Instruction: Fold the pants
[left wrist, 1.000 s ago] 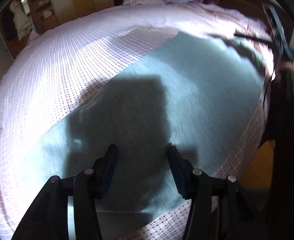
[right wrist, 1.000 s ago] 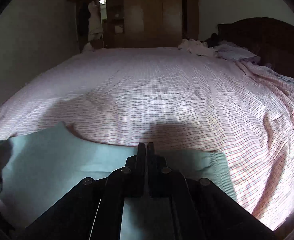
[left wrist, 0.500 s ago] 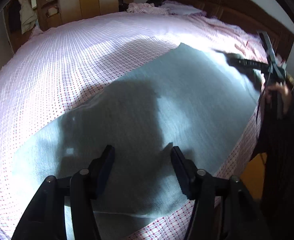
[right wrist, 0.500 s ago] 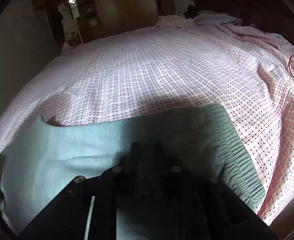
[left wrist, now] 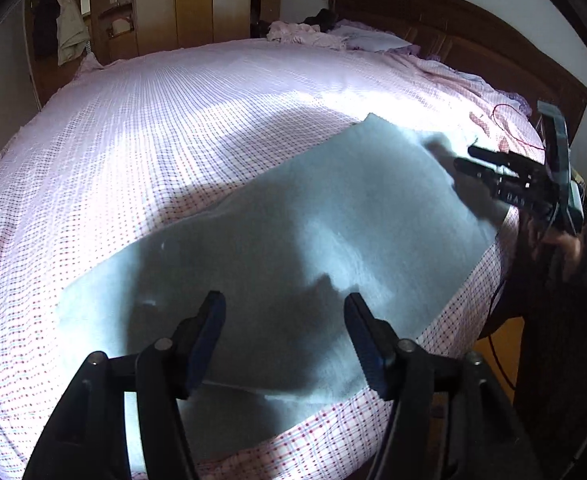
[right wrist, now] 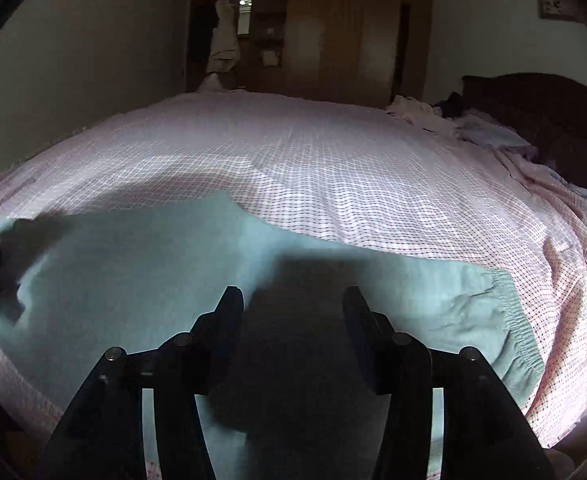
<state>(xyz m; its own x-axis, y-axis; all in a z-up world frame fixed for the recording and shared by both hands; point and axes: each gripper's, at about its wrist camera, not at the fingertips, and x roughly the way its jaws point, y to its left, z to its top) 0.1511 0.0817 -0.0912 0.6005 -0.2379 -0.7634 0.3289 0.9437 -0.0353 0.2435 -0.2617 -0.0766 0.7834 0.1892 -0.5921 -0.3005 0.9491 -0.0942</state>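
Pale green pants (left wrist: 313,240) lie flat along the near edge of the checked bed sheet (left wrist: 173,120), directly beneath both tools. Left gripper (left wrist: 285,312) has just been opening, jaws spread, nothing between them. Right gripper (right wrist: 291,304) likewise just opened above the waistband (right wrist: 509,320) end, empty.

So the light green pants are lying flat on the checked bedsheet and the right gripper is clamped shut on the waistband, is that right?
Not quite. The pants do lie flat on the checked bedsheet, but the right gripper is not clamped on the waistband. The right wrist view shows its jaws apart, having just been opening, with nothing pinched between them; the elastic waistband lies off to its right.
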